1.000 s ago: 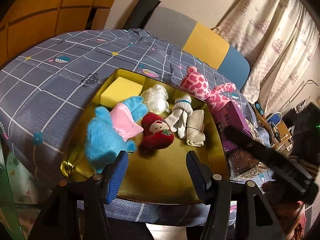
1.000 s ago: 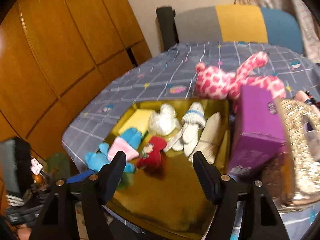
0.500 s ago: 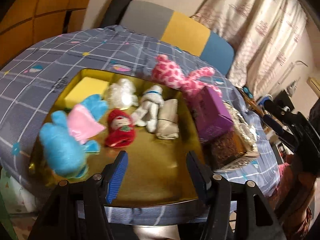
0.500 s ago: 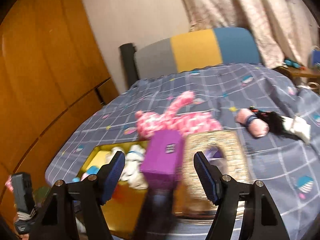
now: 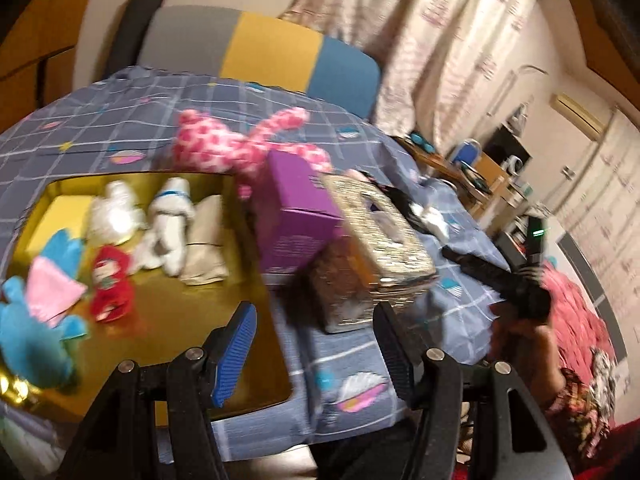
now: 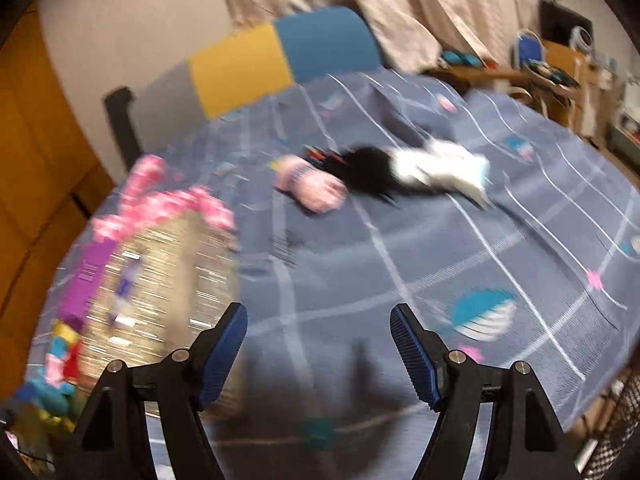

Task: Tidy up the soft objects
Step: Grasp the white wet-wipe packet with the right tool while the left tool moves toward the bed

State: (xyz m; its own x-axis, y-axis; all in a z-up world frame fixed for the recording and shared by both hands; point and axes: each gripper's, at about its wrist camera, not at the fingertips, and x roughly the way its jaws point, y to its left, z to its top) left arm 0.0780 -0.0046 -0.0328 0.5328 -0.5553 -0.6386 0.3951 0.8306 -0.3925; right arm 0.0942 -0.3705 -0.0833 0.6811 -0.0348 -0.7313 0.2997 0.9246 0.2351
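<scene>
A gold tray on the table holds several soft toys: a blue plush, a red doll, white plush pieces and a yellow sponge. A pink spotted plush lies on the cloth behind the tray; it also shows in the right wrist view. A pink roll with black and white soft items lies mid-table, well ahead of my right gripper, which is open and empty. My left gripper is open and empty at the tray's near right corner.
A purple box and a glittery tissue box stand right of the tray. A chair with grey, yellow and blue back is behind the table. Curtain and cluttered desk at right. The right gripper's body shows at the table's right edge.
Both grippers have swung right. The left view now centres on the tray's right edge and boxes. The right view has left the tray and faces the pink roll and black-white items.
</scene>
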